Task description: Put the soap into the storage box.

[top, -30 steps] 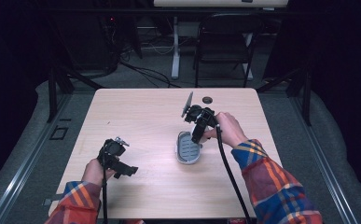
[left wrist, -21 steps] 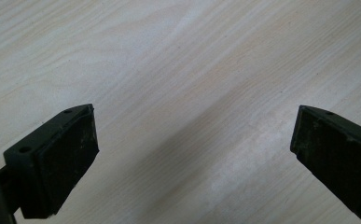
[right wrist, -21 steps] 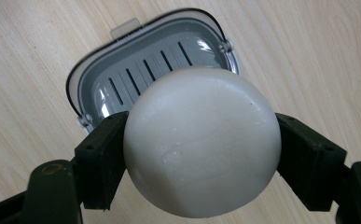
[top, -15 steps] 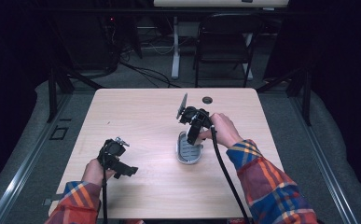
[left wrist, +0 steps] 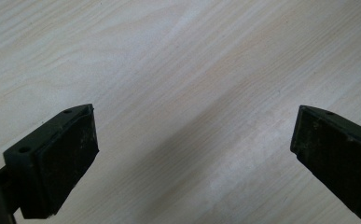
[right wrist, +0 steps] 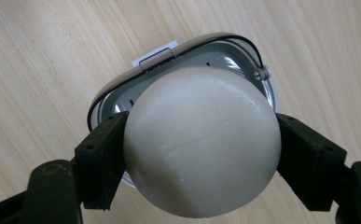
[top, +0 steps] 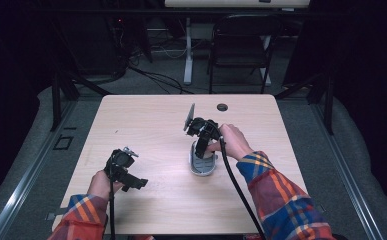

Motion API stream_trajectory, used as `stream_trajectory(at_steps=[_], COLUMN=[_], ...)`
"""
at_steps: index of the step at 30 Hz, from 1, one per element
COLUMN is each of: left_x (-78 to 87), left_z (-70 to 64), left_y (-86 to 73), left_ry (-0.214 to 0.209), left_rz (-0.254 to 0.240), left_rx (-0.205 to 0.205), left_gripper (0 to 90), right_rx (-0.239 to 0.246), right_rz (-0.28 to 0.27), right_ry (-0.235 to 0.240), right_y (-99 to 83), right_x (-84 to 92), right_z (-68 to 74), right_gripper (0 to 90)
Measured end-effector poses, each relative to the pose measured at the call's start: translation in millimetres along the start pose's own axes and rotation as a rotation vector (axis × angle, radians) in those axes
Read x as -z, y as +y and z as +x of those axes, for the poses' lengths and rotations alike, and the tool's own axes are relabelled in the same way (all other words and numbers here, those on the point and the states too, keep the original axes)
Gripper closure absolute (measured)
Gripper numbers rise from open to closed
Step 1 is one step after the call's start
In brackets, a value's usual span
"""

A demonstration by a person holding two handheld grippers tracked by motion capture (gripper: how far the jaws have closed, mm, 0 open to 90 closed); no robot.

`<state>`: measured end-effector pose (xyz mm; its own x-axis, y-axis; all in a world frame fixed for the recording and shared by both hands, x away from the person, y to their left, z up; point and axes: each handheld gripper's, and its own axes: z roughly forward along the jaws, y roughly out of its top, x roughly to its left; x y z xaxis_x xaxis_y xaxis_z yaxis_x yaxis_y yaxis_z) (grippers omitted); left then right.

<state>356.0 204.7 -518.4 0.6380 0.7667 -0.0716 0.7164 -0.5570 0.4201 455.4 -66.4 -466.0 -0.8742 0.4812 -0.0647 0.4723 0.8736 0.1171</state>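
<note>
A cream-white rounded lump, like a bar of soap (right wrist: pixel 201 140), is clamped between the two black jaws of my right gripper (right wrist: pixel 200 156). Just beneath it lies a grey oval dish (right wrist: pixel 225 51) with a dark rim, open side up, on the pale wooden table. In the high view the right gripper (top: pixel 201 149) points down over that dish (top: pixel 203 167) at the table's middle right. My left gripper (top: pixel 133 182) rests low near the front left. Its jaws (left wrist: pixel 192 154) stand wide apart over bare wood with nothing between them.
A small black round grommet (top: pixel 222 107) sits near the table's far edge. A dark chair (top: pixel 241 45) and cables stand on the floor behind the table (top: pixel 146 115). Both cables trail back toward the person's plaid sleeves.
My right gripper has come left and down with the white lump, from beyond the dish to right over it. The left gripper has stayed put.
</note>
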Motion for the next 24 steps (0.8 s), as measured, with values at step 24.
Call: stream_trajectory(at_steps=[24], left_x=[-1.1], left_z=[-0.7], left_y=[-0.2], left_ry=[-0.002], left_rz=[0.012], left_rx=[-0.004], left_gripper=[0.5], right_rx=[-0.001], right_rz=[0.048], right_ry=[0.023], right_y=[2.1], right_x=[-29.7], right_z=[1.1], right_gripper=[23.4])
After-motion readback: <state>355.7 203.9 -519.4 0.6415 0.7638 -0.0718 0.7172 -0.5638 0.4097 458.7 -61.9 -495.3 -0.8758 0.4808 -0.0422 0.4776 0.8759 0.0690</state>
